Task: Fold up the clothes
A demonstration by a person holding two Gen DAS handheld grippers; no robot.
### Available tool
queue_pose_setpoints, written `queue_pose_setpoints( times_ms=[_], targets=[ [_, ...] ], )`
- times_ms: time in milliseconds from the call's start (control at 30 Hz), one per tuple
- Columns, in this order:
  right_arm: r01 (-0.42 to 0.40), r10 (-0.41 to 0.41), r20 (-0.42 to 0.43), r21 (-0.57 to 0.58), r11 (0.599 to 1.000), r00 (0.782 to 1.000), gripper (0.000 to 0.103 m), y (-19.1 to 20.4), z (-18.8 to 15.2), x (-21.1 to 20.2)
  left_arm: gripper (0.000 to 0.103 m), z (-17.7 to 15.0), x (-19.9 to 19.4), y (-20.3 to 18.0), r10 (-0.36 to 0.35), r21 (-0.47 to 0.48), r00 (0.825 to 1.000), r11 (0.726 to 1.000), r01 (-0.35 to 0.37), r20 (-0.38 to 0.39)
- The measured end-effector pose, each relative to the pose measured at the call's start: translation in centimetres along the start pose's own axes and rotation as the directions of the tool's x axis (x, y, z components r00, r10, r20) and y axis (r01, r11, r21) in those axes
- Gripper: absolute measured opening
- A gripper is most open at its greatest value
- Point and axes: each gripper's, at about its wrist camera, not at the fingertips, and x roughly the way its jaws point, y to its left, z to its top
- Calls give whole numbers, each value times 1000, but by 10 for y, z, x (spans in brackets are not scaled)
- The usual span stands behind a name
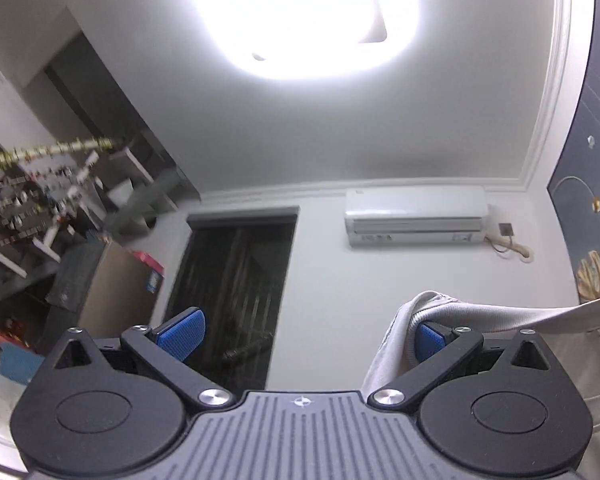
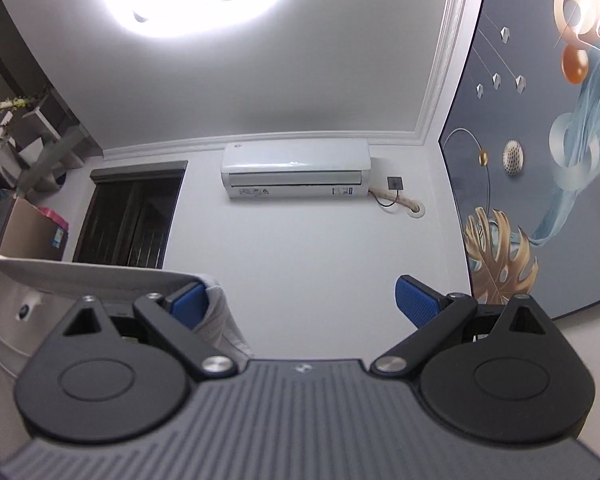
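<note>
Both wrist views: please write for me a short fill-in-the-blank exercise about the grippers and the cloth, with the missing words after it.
1. The jaws of the left gripper and the right gripper stand ____, not shut.
2. The pale grey garment hangs over one blue finger pad of ____ gripper.
3. Both cameras point upward, toward the bright ____ light.
4. The white unit high on the wall is an air ____.

Missing words: open; each; ceiling; conditioner

Left tongs (image 1: 306, 336): wide apart, pointing up at the ceiling.
Cloth (image 1: 476, 314): pale, draped over the right blue pad.
</note>
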Motion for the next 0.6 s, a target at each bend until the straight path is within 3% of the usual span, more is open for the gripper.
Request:
queue_pose_setpoints(
  times_ms=[200, 300, 433, 500, 600],
  targets=[
    [-11, 13, -153, 8, 1000, 988, 99, -8, -70, 15, 103, 7, -5, -16, -63, 0, 998, 998, 63, 2],
    [-15, 16, -226, 4, 1000, 974, 99, -3, -119, 33, 103, -46, 54, 15, -57, 6, 996, 998, 57, -71],
    [-11, 24, -326, 39, 999, 945, 99, 8, -193, 73, 103, -131, 124, 24, -33, 46, 985, 998, 41, -172],
    [-7, 18, -375, 31, 999, 927, 99, 20, -238, 103, 103, -182, 171, 24, 1, 70, 970, 997, 17, -242],
    [-5, -10, -441, -33, 999, 898, 99, 46, -319, 160, 103, -263, 249, 26, 54, 92, 935, 995, -23, -351]
  ],
)
